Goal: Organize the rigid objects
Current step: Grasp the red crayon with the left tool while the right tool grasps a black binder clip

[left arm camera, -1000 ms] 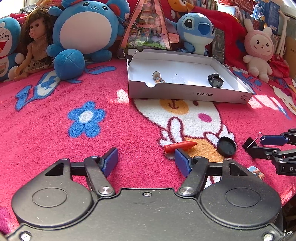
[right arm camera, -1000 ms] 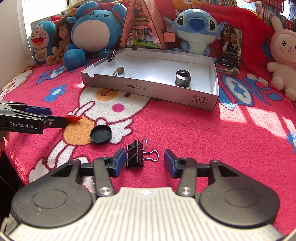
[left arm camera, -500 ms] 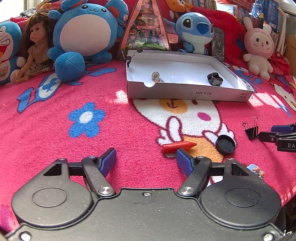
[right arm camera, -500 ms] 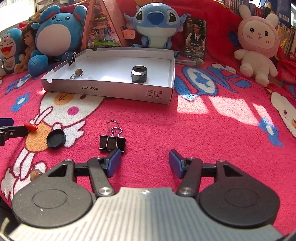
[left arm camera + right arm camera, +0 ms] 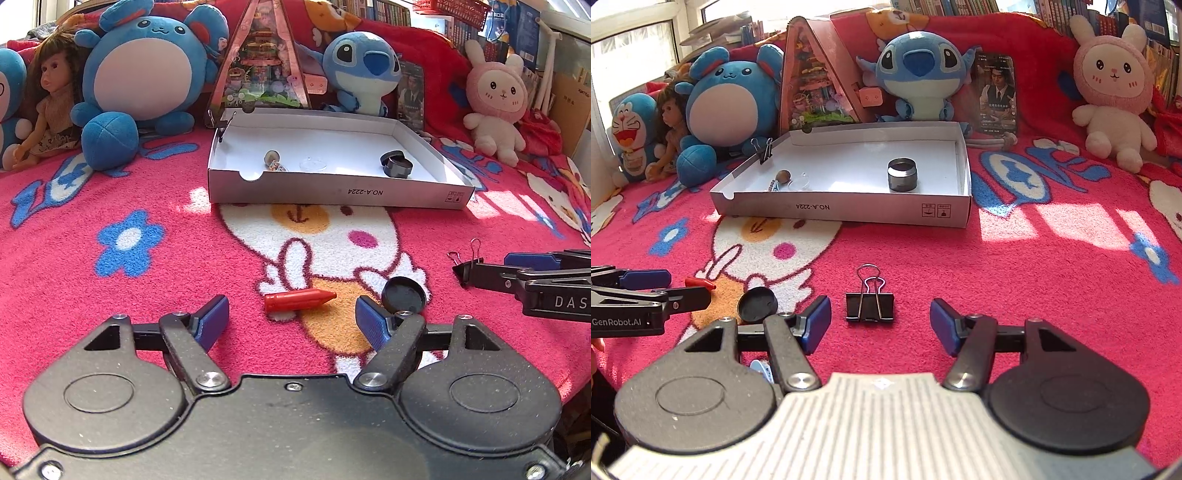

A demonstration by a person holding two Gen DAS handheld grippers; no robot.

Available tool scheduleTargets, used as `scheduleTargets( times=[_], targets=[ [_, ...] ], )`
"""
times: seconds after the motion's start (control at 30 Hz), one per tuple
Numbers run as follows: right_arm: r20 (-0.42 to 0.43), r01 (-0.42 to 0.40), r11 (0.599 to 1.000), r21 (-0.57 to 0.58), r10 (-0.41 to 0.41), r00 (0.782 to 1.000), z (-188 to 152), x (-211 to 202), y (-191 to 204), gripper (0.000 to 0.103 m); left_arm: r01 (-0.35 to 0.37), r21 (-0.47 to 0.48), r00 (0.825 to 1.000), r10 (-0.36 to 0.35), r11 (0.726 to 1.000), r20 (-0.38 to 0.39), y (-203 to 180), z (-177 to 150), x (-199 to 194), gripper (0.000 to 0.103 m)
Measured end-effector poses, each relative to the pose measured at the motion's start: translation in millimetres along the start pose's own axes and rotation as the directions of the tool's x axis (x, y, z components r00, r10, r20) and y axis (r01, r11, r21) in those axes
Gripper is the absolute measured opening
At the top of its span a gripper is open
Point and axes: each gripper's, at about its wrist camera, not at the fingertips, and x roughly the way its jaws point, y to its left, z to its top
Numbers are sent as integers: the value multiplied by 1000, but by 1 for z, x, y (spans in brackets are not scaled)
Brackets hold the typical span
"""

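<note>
Squaring up behind the black binder clip (image 5: 870,308), the right gripper (image 5: 880,325) had swung from a slanted approach a second before until the clip lay centred just ahead of its wide-open jaws, well short of the white cardboard box (image 5: 849,212). The left gripper (image 5: 291,322), equally wide and empty, had hardly moved, with the red crayon (image 5: 299,298) lying just in front of it. Both pickups looked ready; neither item had reached the box.

We've got a hot pink blanket (image 5: 1015,295) with blue flowers, a red crayon (image 5: 299,300), black binder clip (image 5: 870,310), and a white box (image 5: 849,210).
</note>
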Motion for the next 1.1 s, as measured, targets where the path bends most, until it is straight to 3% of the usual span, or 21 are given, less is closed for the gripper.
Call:
scheduleTargets(
  times=[0.23, 0.57, 0.9, 1.1],
  targets=[
    [-2, 5, 1000, 10, -5, 1000, -4, 10, 4, 76, 11, -25, 1000, -11, 1000, 10, -6, 0, 6, 70],
    [46, 52, 999, -9, -52, 998, -12, 18, 11, 86, 7, -21, 999, -6, 1000, 38, -9, -4, 6, 43],
    [69, 65, 998, -23, -64, 996, -16, 17, 16, 86, 18, -21, 999, -17, 1000, 46, -10, -5, 4, 43],
    [111, 48, 998, -36, -44, 993, -15, 10, 18, 78, 29, -30, 998, -27, 999, 51, -9, -3, 2, 43]
  ],
)
